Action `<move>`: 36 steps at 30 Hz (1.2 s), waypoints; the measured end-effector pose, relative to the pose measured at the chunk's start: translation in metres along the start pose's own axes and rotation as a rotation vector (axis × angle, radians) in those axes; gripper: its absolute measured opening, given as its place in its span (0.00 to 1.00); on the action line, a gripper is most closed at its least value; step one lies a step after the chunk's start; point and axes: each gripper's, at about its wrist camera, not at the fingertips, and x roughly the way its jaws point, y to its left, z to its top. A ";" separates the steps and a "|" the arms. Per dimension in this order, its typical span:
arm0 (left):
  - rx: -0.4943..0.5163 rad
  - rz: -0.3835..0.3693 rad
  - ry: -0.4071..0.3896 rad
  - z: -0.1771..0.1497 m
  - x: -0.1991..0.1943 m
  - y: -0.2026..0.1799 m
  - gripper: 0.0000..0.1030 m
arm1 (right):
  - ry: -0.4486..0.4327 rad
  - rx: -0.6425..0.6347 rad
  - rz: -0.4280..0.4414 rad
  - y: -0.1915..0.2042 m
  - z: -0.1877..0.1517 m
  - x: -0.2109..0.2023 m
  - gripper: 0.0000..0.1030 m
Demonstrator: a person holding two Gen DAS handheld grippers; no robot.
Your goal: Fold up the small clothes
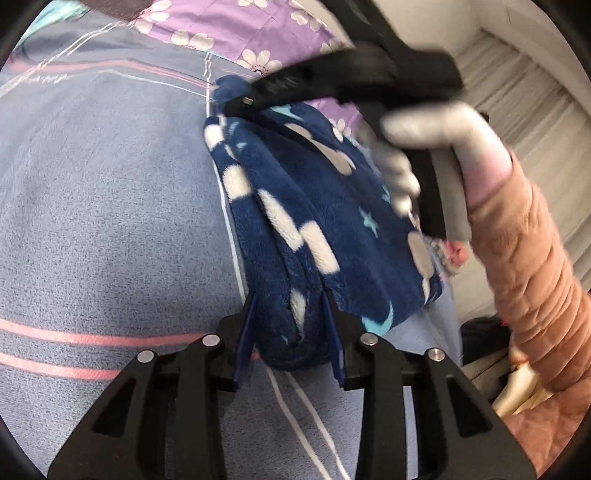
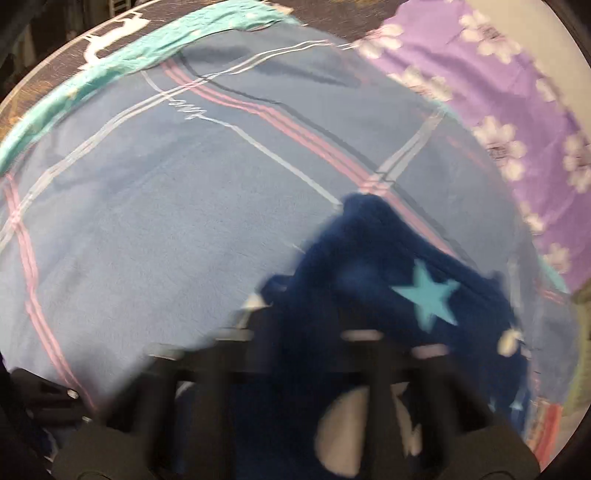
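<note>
Now both ends of my fleece garment (image 1: 295, 206) are pinched.
Left hand-held gripper (image 1: 291, 321) clamps the folded edge; right hand-held gripper (image 1: 240, 105) has closed on the far corner, over the bed sheet (image 1: 110, 203).

We list a navy fleece garment (image 1: 295, 206) with white patches, turquoise stars; blue sheet (image 1: 110, 221), pink-white stripes; purple cloth (image 1: 229, 29), white flowers.

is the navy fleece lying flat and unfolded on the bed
No, the fleece is bunched into thick folds, with one end clamped in the left gripper above the blue sheet.
</note>
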 end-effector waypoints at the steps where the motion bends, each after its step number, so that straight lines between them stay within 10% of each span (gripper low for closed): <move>1: 0.027 0.014 0.014 -0.002 0.000 -0.004 0.31 | -0.007 0.001 0.006 0.001 0.003 0.000 0.07; 7: 0.045 0.018 0.015 -0.010 -0.009 -0.008 0.30 | -0.033 0.006 0.018 -0.002 0.004 -0.009 0.12; 11: 0.077 0.073 -0.052 -0.011 -0.021 -0.020 0.31 | -0.043 -0.087 0.006 0.016 0.002 -0.027 0.40; 18: 0.122 0.006 -0.082 -0.007 -0.019 -0.041 0.43 | 0.007 -0.119 -0.153 0.021 -0.002 -0.008 0.40; 20: 0.091 0.068 -0.023 -0.008 -0.001 -0.032 0.29 | 0.031 -0.087 -0.100 0.013 -0.003 0.003 0.12; 22: 0.053 0.059 -0.029 -0.008 -0.004 -0.026 0.10 | -0.006 -0.053 -0.071 0.007 -0.005 -0.004 0.10; 29: 0.088 0.059 -0.076 -0.019 -0.034 -0.041 0.09 | -0.111 -0.013 0.046 -0.001 0.000 -0.029 0.05; 36: 0.078 0.143 -0.053 -0.025 -0.036 -0.035 0.11 | -0.130 -0.015 0.074 0.005 -0.010 -0.001 0.24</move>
